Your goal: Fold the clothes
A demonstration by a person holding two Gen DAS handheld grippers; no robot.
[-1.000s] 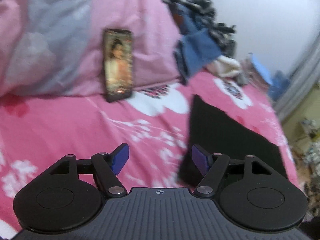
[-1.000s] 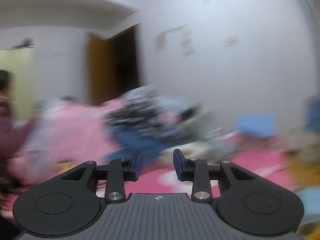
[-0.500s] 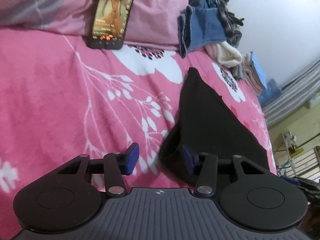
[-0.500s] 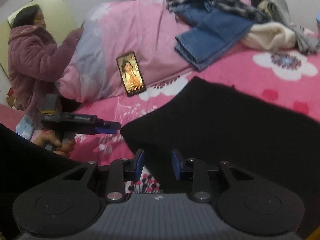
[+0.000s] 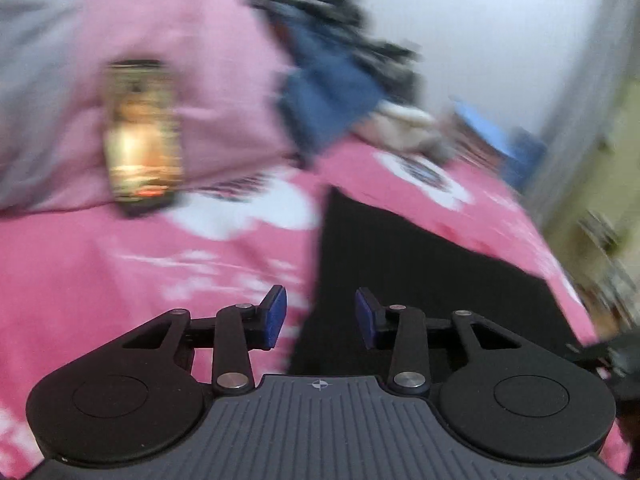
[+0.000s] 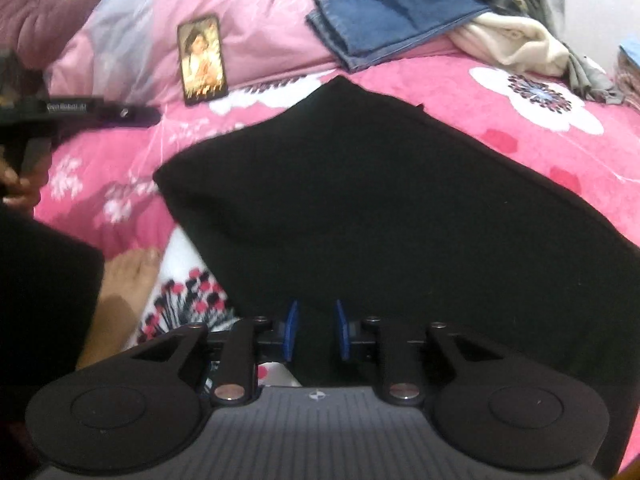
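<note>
The black garment (image 6: 400, 208) is lying spread flat on the pink flowered bed (image 6: 520, 120), one corner pointing toward the phone (image 6: 202, 60) propped against the pink duvet (image 6: 260, 20). The right claw (image 6: 316, 334) is hovering low over the garment's near edge, its jaws closing with black cloth showing between them, not yet pinched. The left claw (image 5: 316, 318) is closing too, blurred, over the garment's left edge, gripping nothing. Jeans (image 6: 392, 12) are lying behind.
</note>
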